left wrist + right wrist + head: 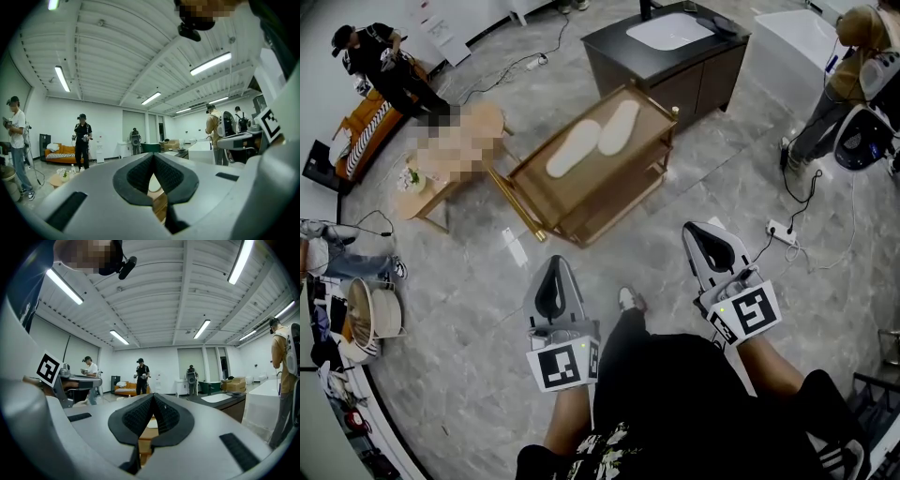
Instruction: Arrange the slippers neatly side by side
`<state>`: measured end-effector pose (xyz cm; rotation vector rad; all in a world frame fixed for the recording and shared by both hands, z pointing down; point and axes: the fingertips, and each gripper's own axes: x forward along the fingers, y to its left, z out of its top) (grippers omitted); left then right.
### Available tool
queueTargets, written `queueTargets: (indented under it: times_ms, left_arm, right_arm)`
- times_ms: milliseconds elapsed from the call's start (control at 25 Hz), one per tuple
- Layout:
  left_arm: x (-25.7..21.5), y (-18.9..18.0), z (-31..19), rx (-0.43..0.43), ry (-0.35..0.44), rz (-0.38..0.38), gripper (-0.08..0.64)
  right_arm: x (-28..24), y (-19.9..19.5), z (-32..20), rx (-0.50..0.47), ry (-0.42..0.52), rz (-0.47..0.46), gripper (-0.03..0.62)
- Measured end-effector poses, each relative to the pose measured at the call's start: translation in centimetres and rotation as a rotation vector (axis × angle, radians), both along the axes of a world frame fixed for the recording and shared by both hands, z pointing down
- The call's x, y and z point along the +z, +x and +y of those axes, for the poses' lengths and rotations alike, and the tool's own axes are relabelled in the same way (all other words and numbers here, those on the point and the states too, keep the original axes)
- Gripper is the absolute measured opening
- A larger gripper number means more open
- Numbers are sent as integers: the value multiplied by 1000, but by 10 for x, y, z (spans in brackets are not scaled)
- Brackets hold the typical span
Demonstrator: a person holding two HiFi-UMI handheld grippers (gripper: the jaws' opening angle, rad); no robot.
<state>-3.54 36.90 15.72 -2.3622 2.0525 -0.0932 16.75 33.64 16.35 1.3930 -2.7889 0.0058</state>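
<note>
Both tongs are shut tight with nothing in them. In each gripper view the dark ribbed pads meet along one seam. In the head view the left tongs (555, 266) and right tongs (699, 230) are held level over the floor, either side of the person's shoe (629, 300).

The slippers sit well apart from both, on the wooden counter (602, 180), at about 12 o'clock from the left tongs and 10 o'clock from the right.

What could go wrong, as I judge it:
- Shut tongs arriving at the counter would only shove a slipper across the smooth top, perhaps over the rim.
- The slippers look thin and flat, so a pinch may skid off the edge.
- A power strip (780, 230) and its cable lie on the floor at 3 o'clock of the right tongs, a snag for a foot.

The near slipper (572, 150) and far slipper (619, 127) are pale and long, with toes toward 1 o'clock. They lie just beside each other but staggered, the far one further up. Whether they touch I cannot tell.
</note>
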Motion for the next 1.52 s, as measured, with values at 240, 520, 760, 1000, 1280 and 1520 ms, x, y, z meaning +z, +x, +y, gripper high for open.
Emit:
queueTargets:
  times_ms: [240, 520, 760, 1000, 1280, 1520]
  left_arm:
    - [-2, -21, -37, 25, 0, 0, 0]
    - [6, -54, -81, 58, -15, 4, 0]
    - [9, -71, -117, 114, -9, 11, 1]
    - [10, -56, -124, 166, -5, 24, 0]
    - [7, -68, -136, 151, -30, -28, 0]
    - [11, -70, -160, 133, -43, -47, 0]
  right_arm:
    - [-2, -25, -33, 16, -3, 6, -9]
    - [1, -51, -76, 70, -5, 10, -9]
    - [-2, -70, -95, 108, 7, 27, -9]
    - [0, -73, -93, 116, 7, 44, -9]
    - [12, -74, -120, 126, -27, -11, -9]
    - [17, -71, -151, 118, -31, -18, -9]
